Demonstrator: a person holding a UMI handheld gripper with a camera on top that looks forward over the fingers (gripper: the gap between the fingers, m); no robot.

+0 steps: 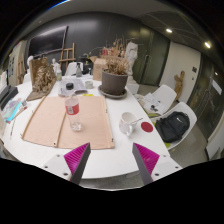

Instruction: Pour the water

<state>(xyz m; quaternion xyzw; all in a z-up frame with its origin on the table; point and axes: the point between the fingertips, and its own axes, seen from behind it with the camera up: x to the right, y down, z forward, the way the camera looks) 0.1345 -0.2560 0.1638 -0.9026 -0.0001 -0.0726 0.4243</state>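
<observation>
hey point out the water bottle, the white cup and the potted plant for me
Bottle [72,112]: gripper view, on its clear body below the red label.
Cup [128,122]: gripper view, on its white side wall.
Plant pot [115,83]: gripper view, on the pot's front wall.

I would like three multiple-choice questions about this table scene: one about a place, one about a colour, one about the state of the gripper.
1. Where does the bottle stand?
A. on the tan mat
B. on a chair
C. inside the plant pot

2. What colour is the bottle's label?
A. blue
B. red
C. green

3. How is the gripper?
A. shut on the bottle
B. shut on the white cup
C. open, holding nothing

Answers:
1 A, the bottle rests on the mat beyond the fingers.
2 B, a red band wraps it.
3 C, the pads stand far apart with bare table between.
</observation>
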